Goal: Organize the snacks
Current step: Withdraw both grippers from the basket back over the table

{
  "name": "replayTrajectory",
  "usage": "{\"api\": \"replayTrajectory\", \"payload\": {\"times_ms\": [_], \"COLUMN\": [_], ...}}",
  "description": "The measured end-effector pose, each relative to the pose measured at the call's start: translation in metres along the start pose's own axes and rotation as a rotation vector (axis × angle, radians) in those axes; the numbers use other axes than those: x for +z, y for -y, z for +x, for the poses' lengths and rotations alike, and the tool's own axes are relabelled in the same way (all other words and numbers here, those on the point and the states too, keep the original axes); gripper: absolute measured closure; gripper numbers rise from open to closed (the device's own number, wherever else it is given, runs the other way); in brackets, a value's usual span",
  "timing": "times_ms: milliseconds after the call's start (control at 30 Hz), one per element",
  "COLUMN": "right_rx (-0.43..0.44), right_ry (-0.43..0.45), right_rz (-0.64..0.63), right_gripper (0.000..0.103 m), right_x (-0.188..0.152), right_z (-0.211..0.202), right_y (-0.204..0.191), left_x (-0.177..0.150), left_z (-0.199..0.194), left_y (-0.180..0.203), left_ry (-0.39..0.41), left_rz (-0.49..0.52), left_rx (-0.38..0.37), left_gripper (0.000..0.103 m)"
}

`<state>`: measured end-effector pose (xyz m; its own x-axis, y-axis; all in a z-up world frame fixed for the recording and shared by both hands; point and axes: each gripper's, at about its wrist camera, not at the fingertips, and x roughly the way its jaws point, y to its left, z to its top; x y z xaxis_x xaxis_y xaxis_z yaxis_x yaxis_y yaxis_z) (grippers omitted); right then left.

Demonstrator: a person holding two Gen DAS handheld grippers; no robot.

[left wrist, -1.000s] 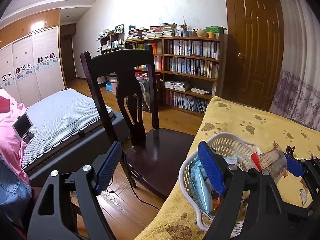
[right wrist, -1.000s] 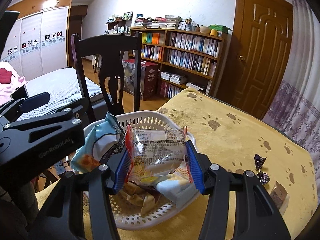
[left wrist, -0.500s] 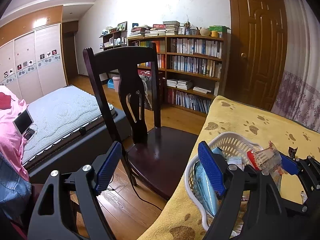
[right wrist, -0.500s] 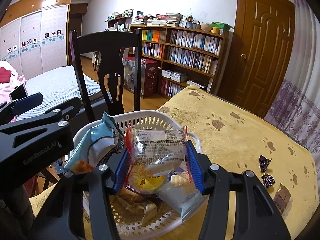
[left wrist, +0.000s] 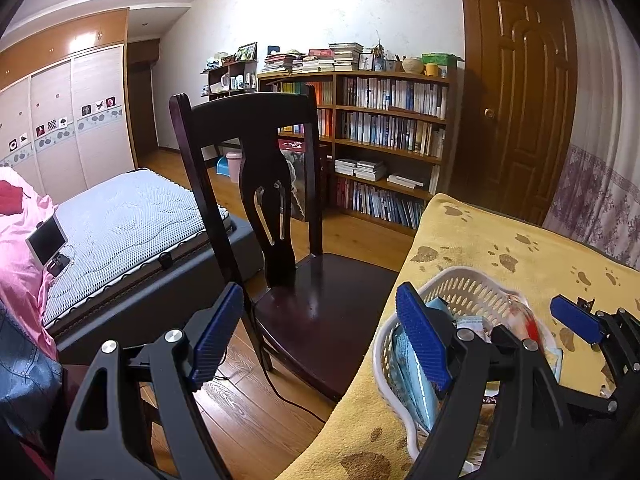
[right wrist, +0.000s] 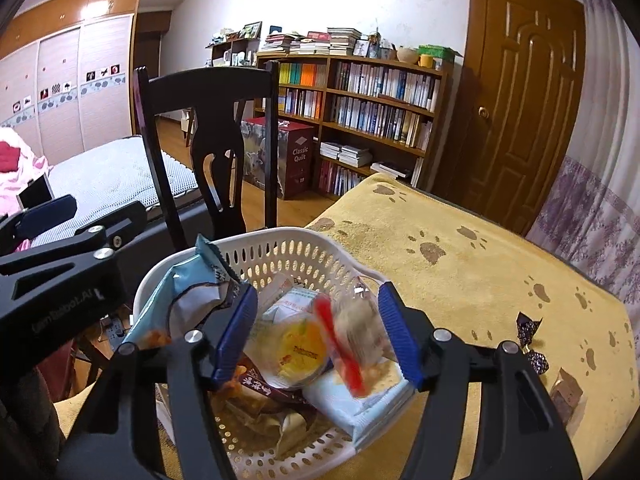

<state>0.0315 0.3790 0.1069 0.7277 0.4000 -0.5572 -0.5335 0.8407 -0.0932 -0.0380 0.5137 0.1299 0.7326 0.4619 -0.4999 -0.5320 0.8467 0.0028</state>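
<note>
The right gripper (right wrist: 318, 334) jaws have parted, dropping the clear snack packet (right wrist: 354, 338) into the white basket (right wrist: 288, 250); the left gripper (left wrist: 320, 336) jaws stay apart, empty

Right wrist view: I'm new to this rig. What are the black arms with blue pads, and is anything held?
No robot here: a person carries two hand-held grippers, each with a camera looking along its jaws. The left wrist view shows the left gripper, jaws wide and empty, facing a dark chair. The right wrist view shows the right gripper over a white basket of snacks on a yellow paw-print cloth. Its jaws stand apart; a blurred clear packet lies between them, apparently loose. Wrapped sweets lie on the cloth.
</note>
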Motion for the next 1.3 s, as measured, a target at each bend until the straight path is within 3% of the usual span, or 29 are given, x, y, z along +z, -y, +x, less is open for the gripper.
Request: {"api": "replayTrajectory", "payload": {"times_ms": [100, 533, 800, 967, 1200, 1300], "right_rx": [0.015, -0.081, -0.100, -0.041, -0.009, -0.003], "right_ry": [-0.009, -0.044, -0.092, -0.109, -0.080, -0.051], "right_rz": [0.054, 0.143, 0.049, 0.006, 0.070, 0.104], "right_gripper": [0.040, 0.040, 0.040, 0.040, 0.040, 0.040], "right_x": [0.000, -0.014, -0.016, -0.014, -0.017, -0.018], "right_z": [-0.001, -0.006, 0.016, 0.025, 0.015, 0.004], "right_y": [0.015, 0.067, 0.042, 0.024, 0.040, 0.049], "left_x": [0.000, 0.001, 0.001, 0.001, 0.002, 0.003], "left_z": [0.000, -0.008, -0.009, -0.008, -0.008, -0.010], "left_y": [0.000, 0.003, 0.003, 0.002, 0.002, 0.003], "left_ry": [0.001, 0.005, 0.007, 0.004, 0.004, 0.011], "left_rz": [-0.002, 0.005, 0.000, -0.010, -0.010, -0.014], "left_rx": [-0.001, -0.013, -0.015, -0.011, -0.015, -0.023], "left_gripper": [0.023, 0.023, 0.023, 0.022, 0.022, 0.013]}}
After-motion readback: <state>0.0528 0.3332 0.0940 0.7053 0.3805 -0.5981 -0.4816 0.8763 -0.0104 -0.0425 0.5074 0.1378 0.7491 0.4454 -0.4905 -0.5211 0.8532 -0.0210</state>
